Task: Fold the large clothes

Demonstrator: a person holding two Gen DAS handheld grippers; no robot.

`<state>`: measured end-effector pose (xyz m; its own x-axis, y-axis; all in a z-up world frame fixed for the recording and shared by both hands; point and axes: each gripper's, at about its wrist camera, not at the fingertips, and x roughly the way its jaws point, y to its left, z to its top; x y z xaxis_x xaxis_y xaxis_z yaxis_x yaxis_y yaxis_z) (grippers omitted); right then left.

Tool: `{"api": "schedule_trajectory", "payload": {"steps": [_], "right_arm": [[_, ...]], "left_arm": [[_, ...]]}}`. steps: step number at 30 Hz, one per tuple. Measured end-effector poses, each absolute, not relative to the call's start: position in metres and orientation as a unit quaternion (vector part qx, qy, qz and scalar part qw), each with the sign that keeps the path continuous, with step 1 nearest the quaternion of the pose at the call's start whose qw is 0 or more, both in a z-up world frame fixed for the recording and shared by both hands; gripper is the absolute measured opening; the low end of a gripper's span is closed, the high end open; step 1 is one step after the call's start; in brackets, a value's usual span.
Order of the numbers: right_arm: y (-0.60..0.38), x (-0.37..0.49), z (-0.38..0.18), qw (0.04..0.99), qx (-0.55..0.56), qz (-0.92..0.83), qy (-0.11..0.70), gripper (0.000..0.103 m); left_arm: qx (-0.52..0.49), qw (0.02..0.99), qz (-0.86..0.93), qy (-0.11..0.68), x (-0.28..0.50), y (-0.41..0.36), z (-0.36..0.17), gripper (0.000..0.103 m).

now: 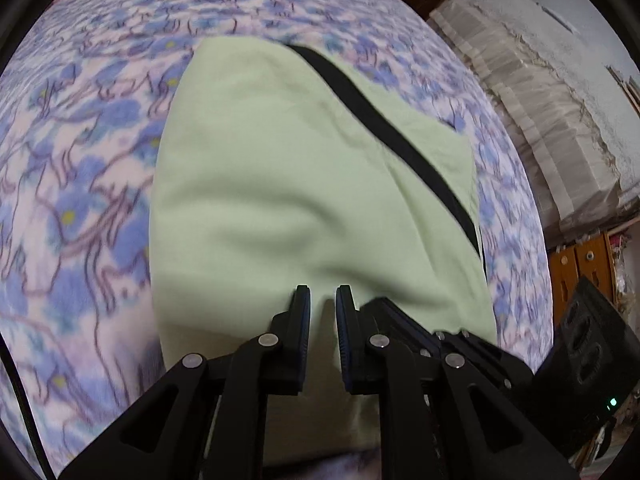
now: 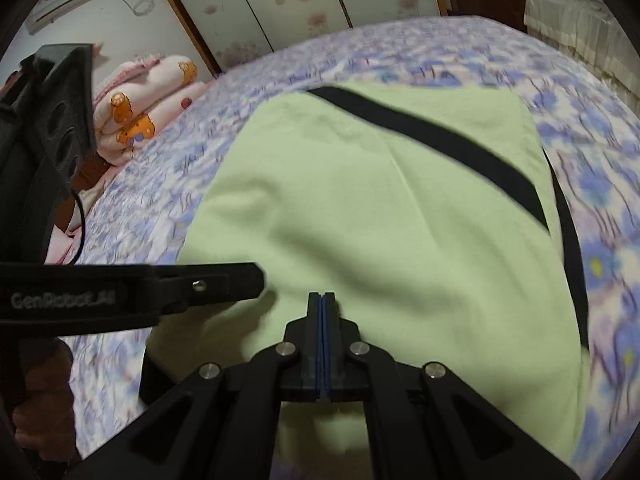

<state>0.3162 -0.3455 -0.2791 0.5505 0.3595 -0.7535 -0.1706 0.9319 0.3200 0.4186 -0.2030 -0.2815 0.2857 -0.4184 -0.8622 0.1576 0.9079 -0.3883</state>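
The green garment lies flat on the flowered bedspread, folded into a long panel whose long axis runs straight away from both grippers toward the far side of the bed. A black stripe crosses its far half on a slant, from the far edge down toward the right side.

Both grippers hang over the garment's near end, side by side across its width. The left gripper has its jaws a small way apart with nothing seen between them; only green cloth lies below the tips. The right gripper is clenched, its blue pads pressed flat together, and no cloth shows pinched between them (the tips look to be just above the fabric, though whether they touch it I cannot tell).

Neither is clearly nearer the garment; each sits over its own half of the near edge. As I judge it, the next fold would carry that near end along the long axis toward the stripe, so both would need to take the near edge first.
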Motion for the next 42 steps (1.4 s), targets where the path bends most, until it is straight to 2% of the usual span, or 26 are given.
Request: {"api": "schedule_trajectory", "payload": {"steps": [7,12,16,23,28,35,42], "right_arm": [[-0.349,0.368,-0.278,0.886,0.121,0.140,0.426,0.000],[-0.344,0.396,-0.278,0.892,0.110,0.150,0.411,0.000],[-0.351,0.402,-0.283,0.893,0.141,0.152,0.400,0.000],[-0.386,0.408,-0.290,0.907,0.215,0.053,0.358,0.000],[-0.415,0.401,-0.300,0.897,0.266,-0.034,0.350,0.000],[-0.422,0.386,-0.297,0.892,0.223,-0.168,0.357,0.000],[-0.434,0.387,-0.297,0.872,0.196,-0.217,0.393,0.000]], "left_arm": [[-0.156,0.809,-0.183,0.536,0.475,-0.200,-0.286,0.011],[-0.168,0.812,-0.182,0.528,0.493,-0.196,-0.285,0.011],[-0.189,0.812,-0.181,0.522,0.508,-0.190,-0.292,0.011],[-0.197,0.825,-0.182,0.498,0.512,-0.185,-0.301,0.011],[-0.219,0.822,-0.171,0.497,0.514,-0.177,-0.307,0.004],[-0.195,0.829,-0.170,0.496,0.508,-0.170,-0.305,0.003],[-0.159,0.838,-0.148,0.500,0.500,-0.161,-0.294,0.003]]}}
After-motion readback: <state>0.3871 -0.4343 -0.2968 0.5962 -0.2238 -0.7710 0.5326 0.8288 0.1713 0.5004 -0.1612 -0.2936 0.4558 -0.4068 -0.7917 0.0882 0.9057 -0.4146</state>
